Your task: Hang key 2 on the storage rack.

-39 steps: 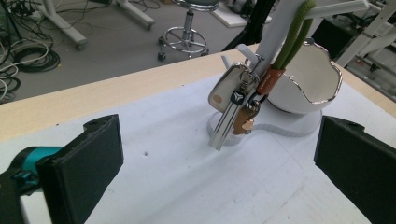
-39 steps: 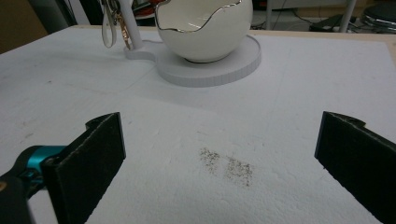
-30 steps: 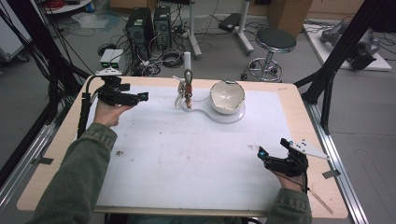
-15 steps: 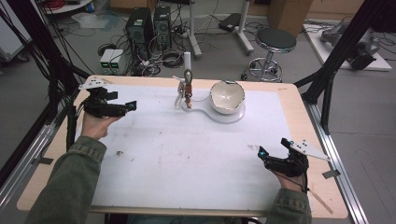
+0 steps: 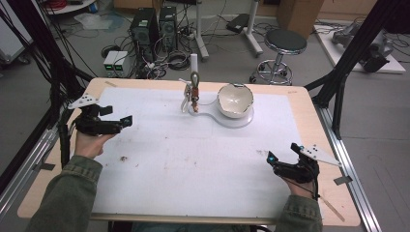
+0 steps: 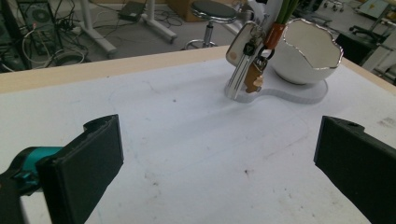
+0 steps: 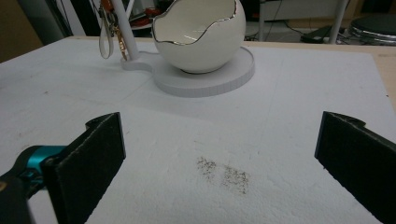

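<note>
White mat [image 5: 203, 159] on wooden table [image 5: 309, 104], cluttered lab floor, both grippers' jaws apart

A white bowl [image 7: 201, 35] with a silver-edged rim, a white stand [image 7: 205, 77], a brown-tagged key bunch [image 6: 252, 58] and black gripper jaws with teal fittings are observed.

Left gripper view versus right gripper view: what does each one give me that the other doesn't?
Left gripper view alone: the flat silver key and brown charm of the bunch, seen close, hanging by the bowl. Right gripper view alone: the inside of the bowl, the whole round base under it, and a patch of dark specks on the sheet. Both: the bowl, the stand's post, the white sheet, and open fingers holding nothing.
</note>
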`<action>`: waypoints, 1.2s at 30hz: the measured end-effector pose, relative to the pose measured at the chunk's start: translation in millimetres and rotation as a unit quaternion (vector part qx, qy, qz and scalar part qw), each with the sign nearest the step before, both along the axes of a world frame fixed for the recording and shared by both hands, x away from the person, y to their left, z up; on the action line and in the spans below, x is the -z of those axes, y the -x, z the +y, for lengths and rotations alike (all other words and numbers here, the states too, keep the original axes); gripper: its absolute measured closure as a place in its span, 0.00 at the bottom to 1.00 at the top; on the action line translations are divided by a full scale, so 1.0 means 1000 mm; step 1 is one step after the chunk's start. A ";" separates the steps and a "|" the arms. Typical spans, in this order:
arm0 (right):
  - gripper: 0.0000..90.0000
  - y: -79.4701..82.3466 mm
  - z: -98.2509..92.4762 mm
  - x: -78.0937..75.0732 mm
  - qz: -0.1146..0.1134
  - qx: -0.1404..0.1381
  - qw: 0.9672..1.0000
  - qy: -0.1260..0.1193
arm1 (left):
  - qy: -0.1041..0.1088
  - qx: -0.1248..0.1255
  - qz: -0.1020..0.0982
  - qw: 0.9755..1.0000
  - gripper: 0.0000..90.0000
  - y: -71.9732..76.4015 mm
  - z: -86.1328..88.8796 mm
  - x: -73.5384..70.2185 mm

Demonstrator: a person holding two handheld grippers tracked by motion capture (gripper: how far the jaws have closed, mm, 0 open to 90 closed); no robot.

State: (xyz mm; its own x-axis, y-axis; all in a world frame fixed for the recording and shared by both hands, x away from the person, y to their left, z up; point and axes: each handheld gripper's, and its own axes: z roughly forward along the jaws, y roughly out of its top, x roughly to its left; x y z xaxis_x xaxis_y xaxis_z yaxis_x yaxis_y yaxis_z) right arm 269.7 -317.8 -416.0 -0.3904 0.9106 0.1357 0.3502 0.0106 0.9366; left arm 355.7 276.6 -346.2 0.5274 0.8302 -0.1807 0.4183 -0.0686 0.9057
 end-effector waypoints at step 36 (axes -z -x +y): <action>0.01 0.002 0.000 -0.001 -0.006 0.003 1.000 -0.004 | -0.004 -0.083 -0.078 0.993 0.02 0.061 0.038 0.040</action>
